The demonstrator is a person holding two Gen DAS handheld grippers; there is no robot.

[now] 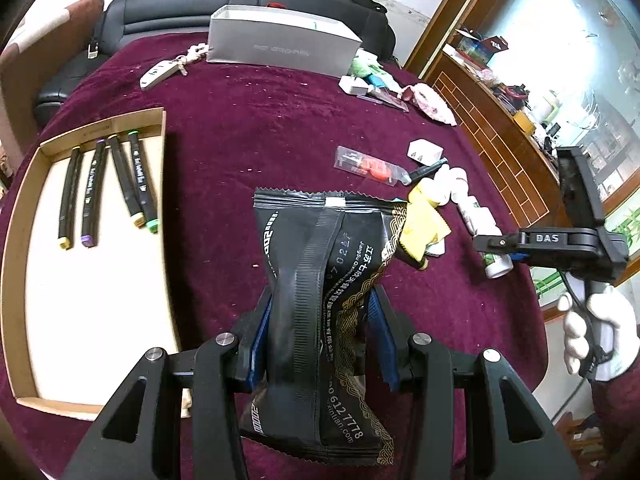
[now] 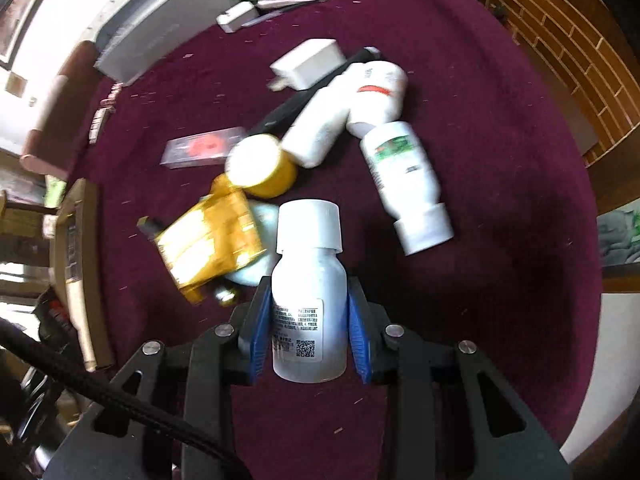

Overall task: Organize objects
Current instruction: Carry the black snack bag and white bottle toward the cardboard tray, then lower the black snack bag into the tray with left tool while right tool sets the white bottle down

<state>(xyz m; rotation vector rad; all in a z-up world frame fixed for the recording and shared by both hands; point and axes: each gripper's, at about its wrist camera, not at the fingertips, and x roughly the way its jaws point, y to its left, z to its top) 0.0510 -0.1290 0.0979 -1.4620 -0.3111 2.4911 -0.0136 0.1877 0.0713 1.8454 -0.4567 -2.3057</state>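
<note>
- A home, most likely a living room.
- A round table under a dark red velvet cloth [image 1: 248, 128] fills the middle, strewn with household odds and ends: a key fob [image 1: 159, 73], a white plug charger [image 1: 424, 151] and white medicine bottles [image 2: 406, 184].
- A black leather sofa [image 1: 168, 12] stands at the far side.
- On the right a wooden cabinet with brick-pattern panels [image 1: 496, 148] carries cluttered belongings before a bright window [image 1: 568, 40].

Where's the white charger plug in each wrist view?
Left wrist view: white charger plug, right of centre, just beyond the bottle pile.
Right wrist view: upper centre, at the pile's far edge.
Shared landmark: clear packet with red part, left of the plug in both.
</note>
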